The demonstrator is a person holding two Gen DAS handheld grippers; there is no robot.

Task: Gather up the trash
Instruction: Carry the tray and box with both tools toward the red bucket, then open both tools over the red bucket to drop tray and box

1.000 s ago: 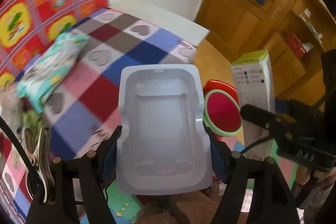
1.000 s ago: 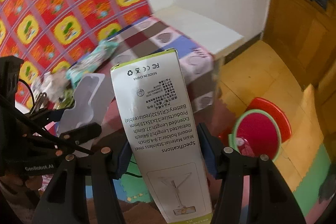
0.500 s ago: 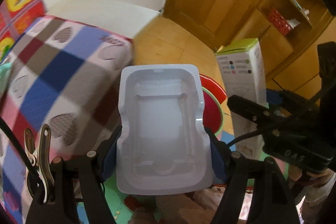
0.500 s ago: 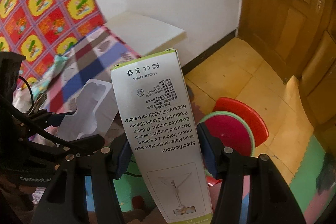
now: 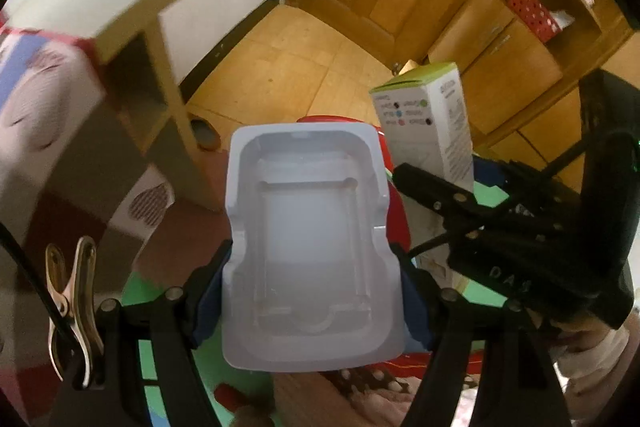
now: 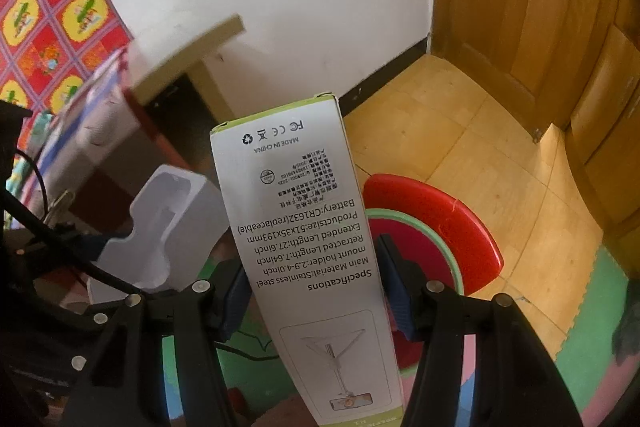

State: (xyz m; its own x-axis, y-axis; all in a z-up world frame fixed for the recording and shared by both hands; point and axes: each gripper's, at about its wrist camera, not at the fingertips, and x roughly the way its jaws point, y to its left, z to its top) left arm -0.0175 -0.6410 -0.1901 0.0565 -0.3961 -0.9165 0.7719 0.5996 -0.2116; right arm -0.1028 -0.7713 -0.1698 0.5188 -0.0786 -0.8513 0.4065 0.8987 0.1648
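Note:
My left gripper (image 5: 310,291) is shut on a white plastic packaging tray (image 5: 308,247), held upright in the air; the tray also shows in the right wrist view (image 6: 168,227). My right gripper (image 6: 316,291) is shut on a tall white and green cardboard box (image 6: 304,227), also seen in the left wrist view (image 5: 428,135). A red bin with a green rim (image 6: 432,239) stands on the floor just beyond and below both items; in the left wrist view the bin (image 5: 396,215) is mostly hidden behind the tray.
The table with the checked cloth (image 5: 44,131) is at the left, with a pale wooden shelf (image 6: 188,51) against the white wall. Wooden doors and cabinets (image 6: 520,7) stand at the right. Coloured foam mats (image 6: 592,339) cover the near floor.
Both grippers have swung right, away from the table and toward the floor and bin, still holding the tray and the box. The table has slid to the left edge of both views.

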